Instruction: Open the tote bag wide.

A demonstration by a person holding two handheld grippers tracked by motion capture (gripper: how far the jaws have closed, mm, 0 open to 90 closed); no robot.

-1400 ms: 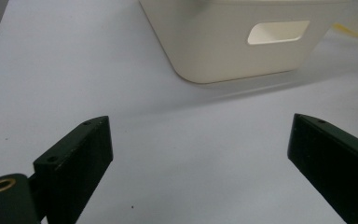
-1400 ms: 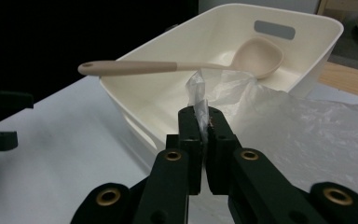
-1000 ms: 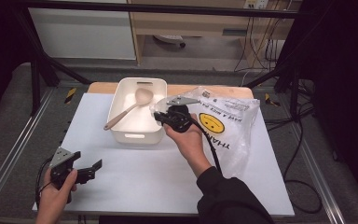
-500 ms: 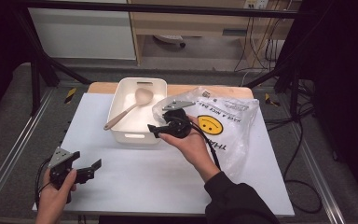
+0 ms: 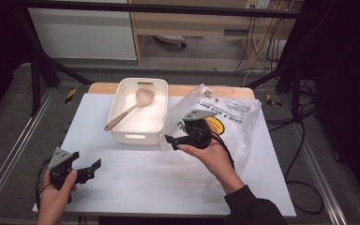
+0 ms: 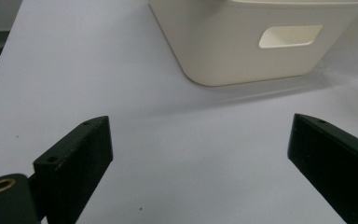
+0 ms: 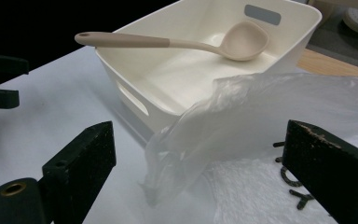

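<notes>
Apparently mid-task: ladle (image 5: 131, 108) already in the bin (image 5: 126, 134) near the table's (image 5: 122, 187) far edge. Right gripper (image 5: 176, 139), jaws just opened wide, at the bag's (image 5: 236, 124) mouth, bag unheld. Left gripper (image 5: 86, 169) open, idle at the near-left corner.

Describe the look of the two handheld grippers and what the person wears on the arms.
Both the left gripper and right gripper are black, each with two flat jaws showing small screw holes, a grey three-cornered plate on top and a trailing black cable. The right forearm ends in a dark sleeve; the left forearm looks uncovered.
</notes>
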